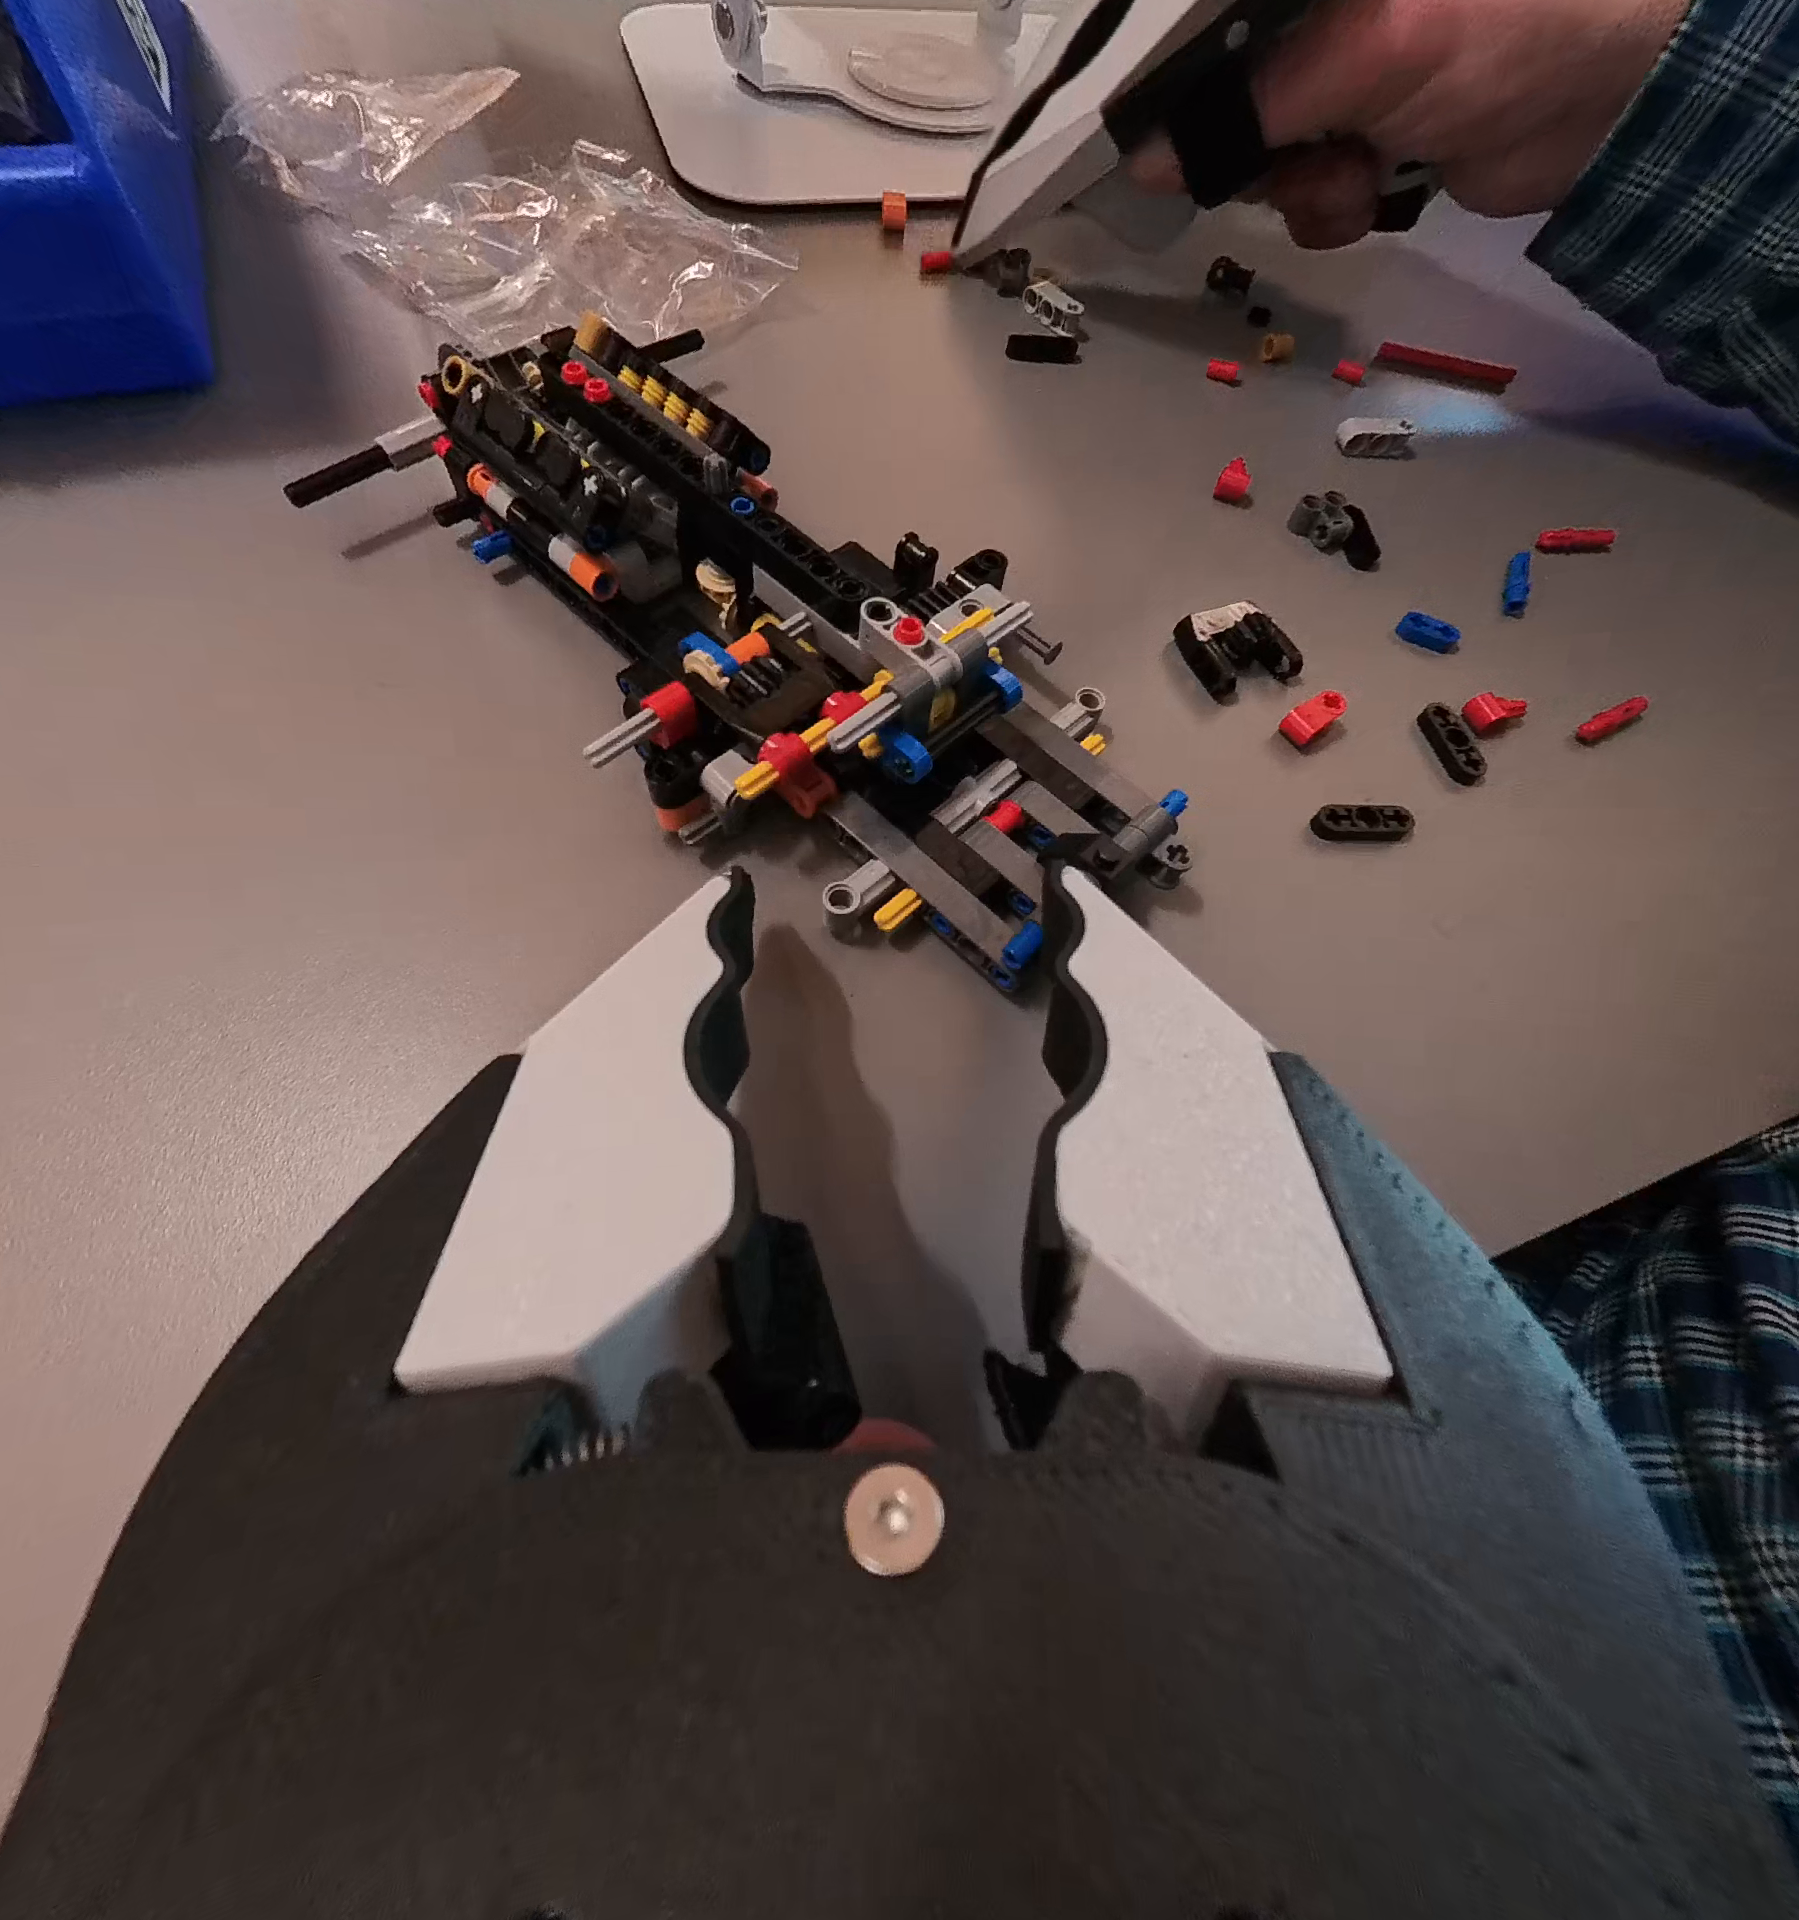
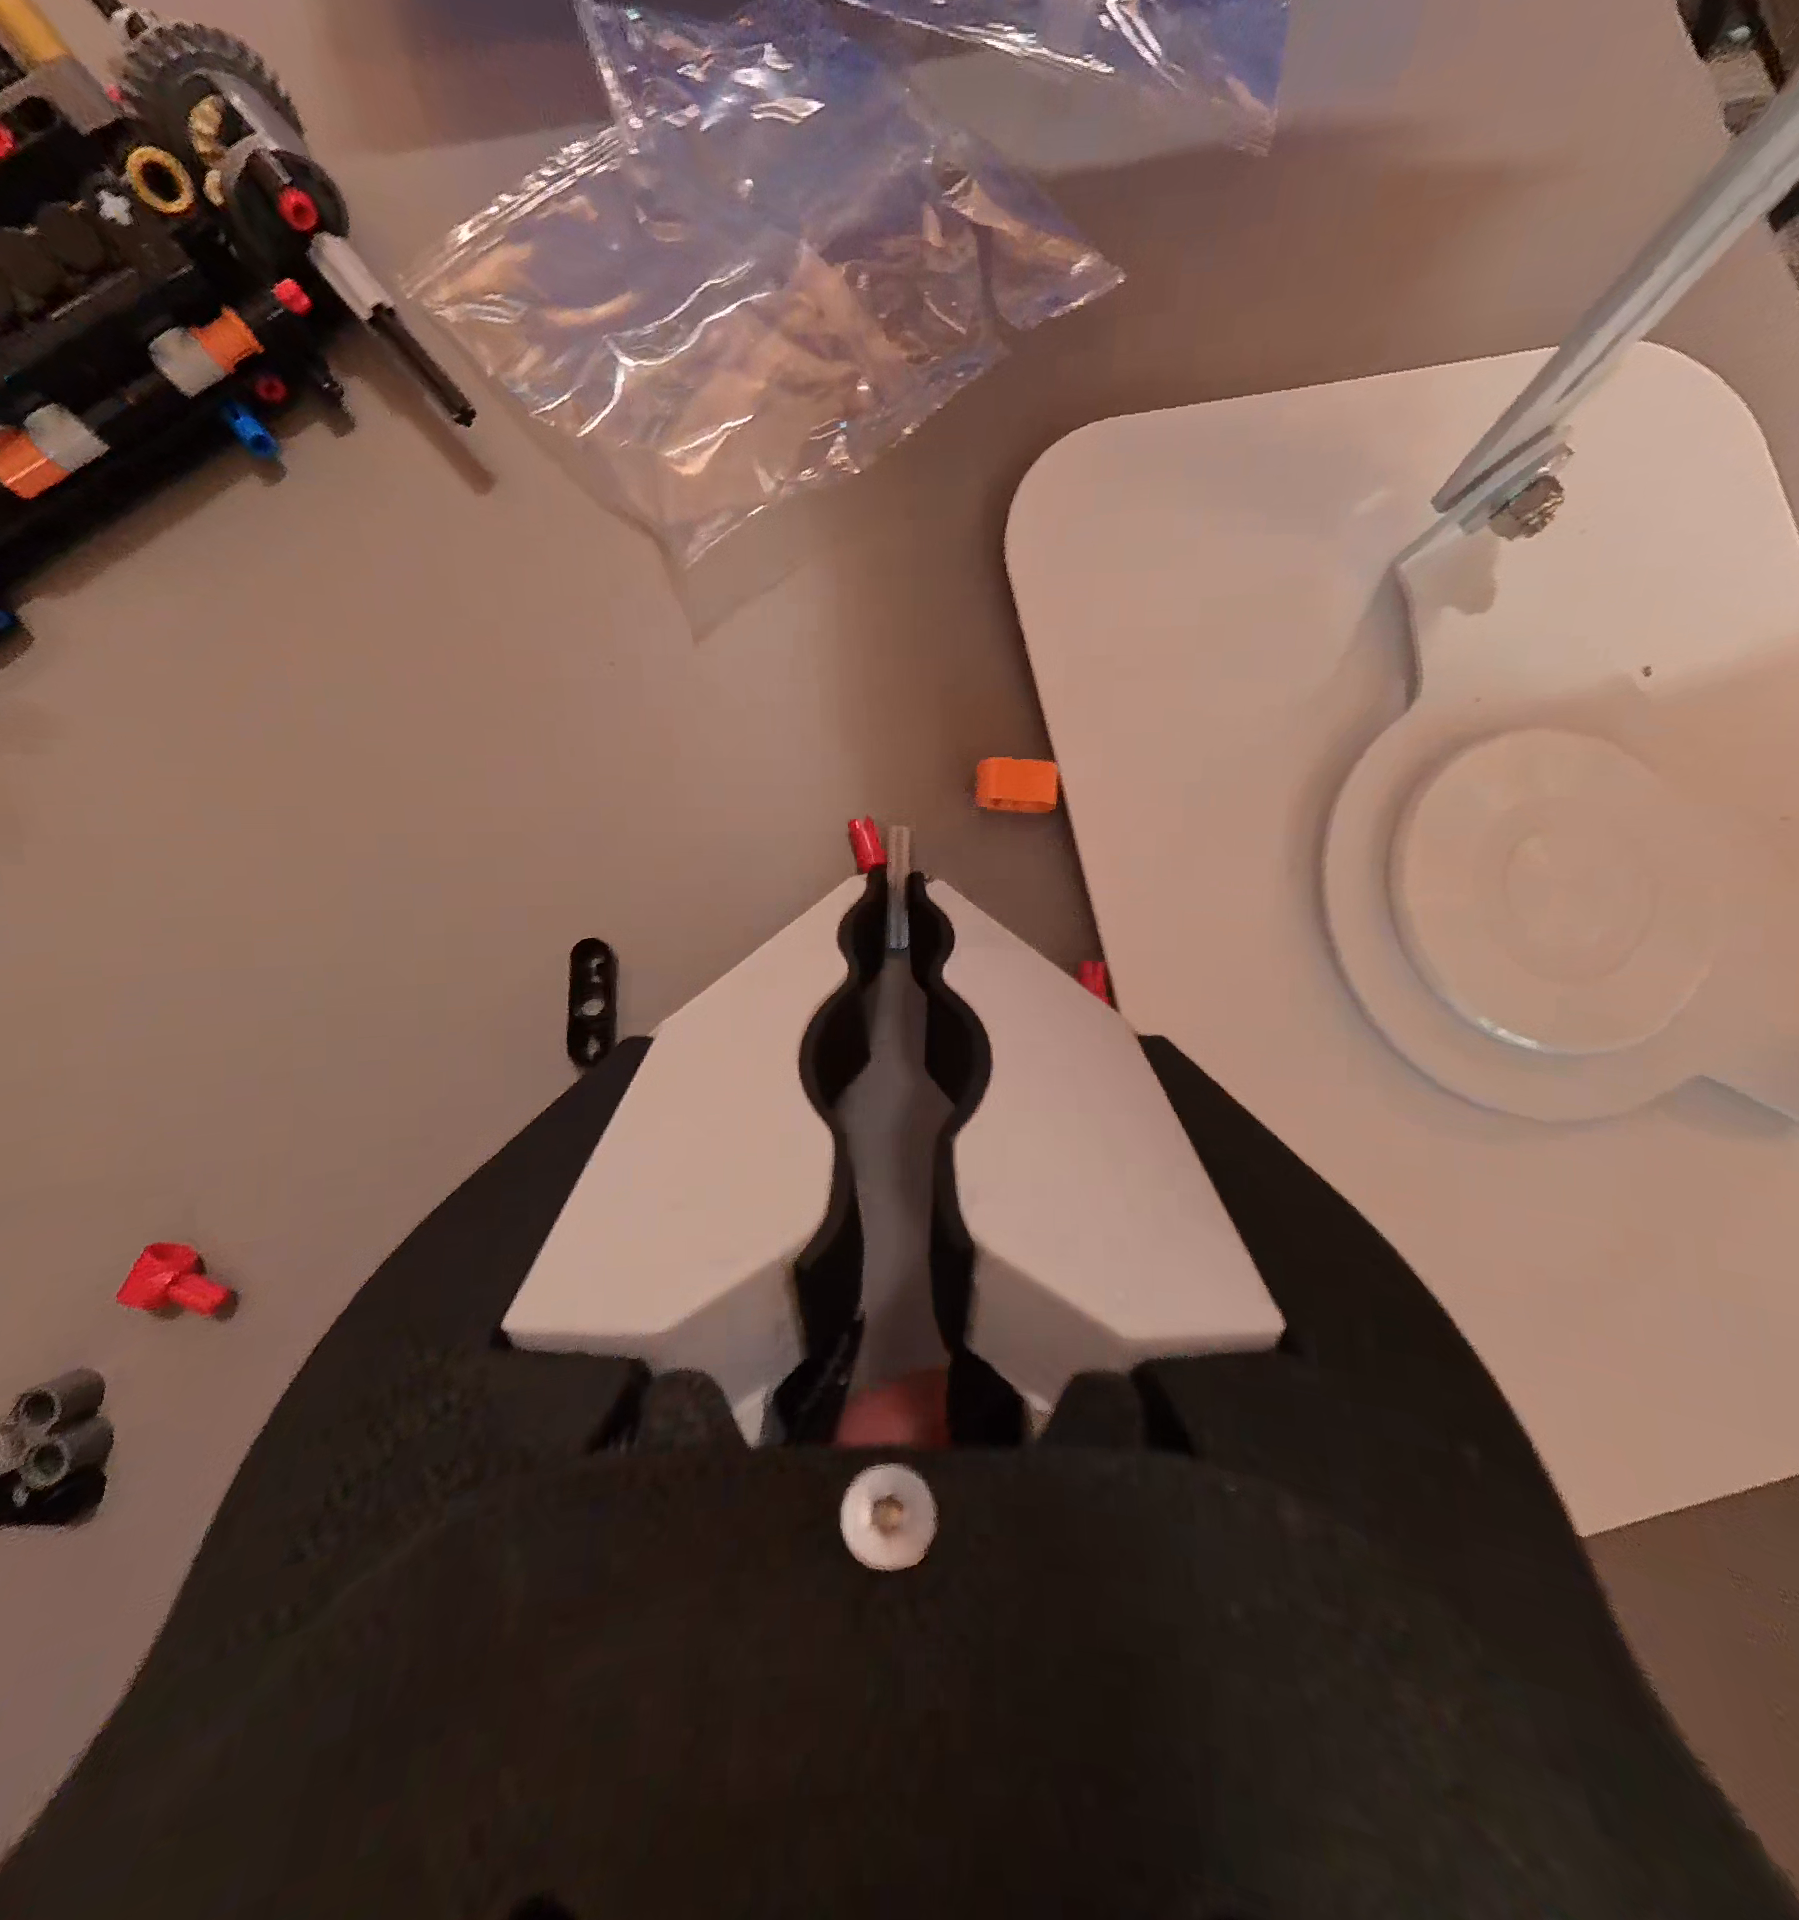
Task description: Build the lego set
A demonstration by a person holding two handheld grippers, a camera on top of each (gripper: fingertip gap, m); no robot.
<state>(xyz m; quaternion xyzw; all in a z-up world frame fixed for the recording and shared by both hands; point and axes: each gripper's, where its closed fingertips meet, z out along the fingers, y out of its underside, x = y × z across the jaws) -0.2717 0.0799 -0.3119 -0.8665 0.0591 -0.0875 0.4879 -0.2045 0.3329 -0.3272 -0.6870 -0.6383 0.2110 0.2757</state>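
Observation:
A long, partly built Lego chassis [image 1: 729, 623] of black, grey, red, blue and yellow parts lies diagonally on the grey table; its end also shows in the right wrist view [image 2: 116, 312]. My left gripper [image 1: 900, 894] is open and empty, its tips just in front of the chassis's near end. My right gripper [image 2: 897, 883] is shut on a small grey pin [image 2: 899, 862] that sticks out past the tips, next to a small red pin [image 2: 863, 844] on the table. In the left wrist view the right gripper [image 1: 962, 249] is at the far side, tips down by that red pin [image 1: 934, 260].
Loose red, black, blue and grey parts [image 1: 1394, 623] are scattered right of the chassis. An orange piece [image 2: 1017, 782] lies beside a white stand base [image 2: 1446, 831]. Crumpled clear bags [image 2: 749, 343] lie behind. A blue bin [image 1: 53, 208] stands far left. A plaid sleeve [image 1: 1726, 208] is at right. Tip to tip, the grippers are about 25 cm apart.

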